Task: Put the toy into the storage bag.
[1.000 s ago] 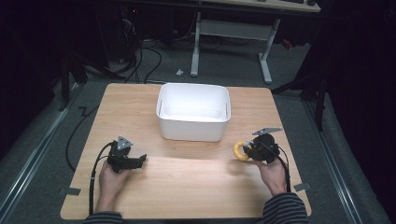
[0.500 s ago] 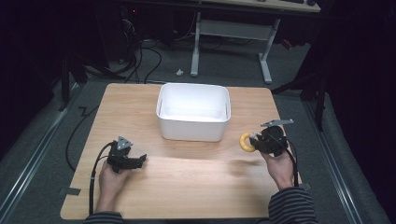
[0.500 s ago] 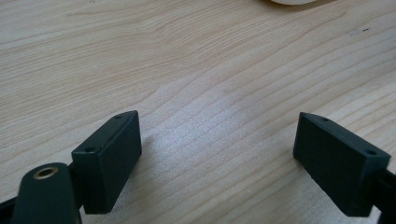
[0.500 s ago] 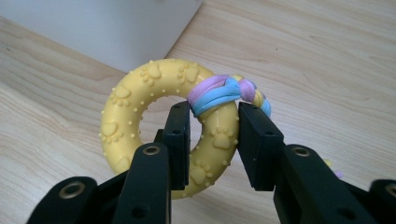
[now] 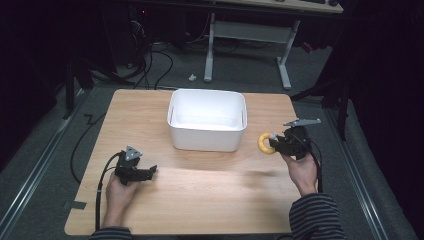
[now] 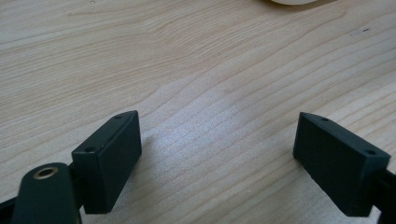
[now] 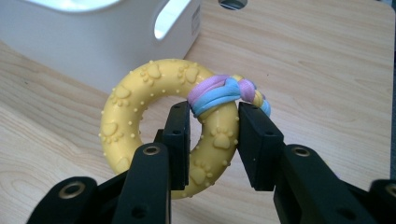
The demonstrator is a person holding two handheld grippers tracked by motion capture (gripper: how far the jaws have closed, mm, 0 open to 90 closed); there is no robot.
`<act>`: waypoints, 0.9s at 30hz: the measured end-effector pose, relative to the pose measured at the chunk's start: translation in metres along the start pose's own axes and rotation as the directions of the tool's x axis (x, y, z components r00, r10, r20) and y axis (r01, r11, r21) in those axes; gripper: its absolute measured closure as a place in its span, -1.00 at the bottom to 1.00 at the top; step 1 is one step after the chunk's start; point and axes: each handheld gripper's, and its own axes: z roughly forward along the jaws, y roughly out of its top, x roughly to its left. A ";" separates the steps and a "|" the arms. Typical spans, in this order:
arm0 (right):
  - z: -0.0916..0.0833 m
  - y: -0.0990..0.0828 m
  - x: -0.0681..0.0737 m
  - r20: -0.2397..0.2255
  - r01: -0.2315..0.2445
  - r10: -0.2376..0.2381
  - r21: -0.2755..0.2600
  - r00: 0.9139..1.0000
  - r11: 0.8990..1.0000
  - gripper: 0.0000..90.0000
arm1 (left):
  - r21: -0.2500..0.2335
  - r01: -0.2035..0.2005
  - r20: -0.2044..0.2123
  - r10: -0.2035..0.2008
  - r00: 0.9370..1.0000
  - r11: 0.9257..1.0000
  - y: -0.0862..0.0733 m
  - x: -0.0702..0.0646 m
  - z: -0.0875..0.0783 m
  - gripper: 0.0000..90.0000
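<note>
On the table (image 5: 200,195), one white bin (image 5: 207,120) is sitting; right tongs (image 5: 274,141) are gripping one yellow ring (image 5: 264,143), now lifted higher; left tongs (image 5: 150,171) are gaping wide.

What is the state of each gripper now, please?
Left gripper: open, holding nothing, low over the table.
Right gripper: closed on the yellow ring toy, beside the white bin.
</note>
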 end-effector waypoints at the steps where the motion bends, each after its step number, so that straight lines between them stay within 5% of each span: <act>1: -0.001 0.003 0.000 0.000 0.001 -0.001 -0.006 1.000 1.000 0.48 | 0.000 0.000 0.000 0.000 1.000 1.000 0.000 0.000 0.000 -0.66; 27: -0.004 0.059 0.015 0.014 0.075 -0.074 -0.024 0.997 0.997 0.48 | 0.000 0.000 -0.002 0.000 1.000 1.000 0.000 0.000 0.000 -0.65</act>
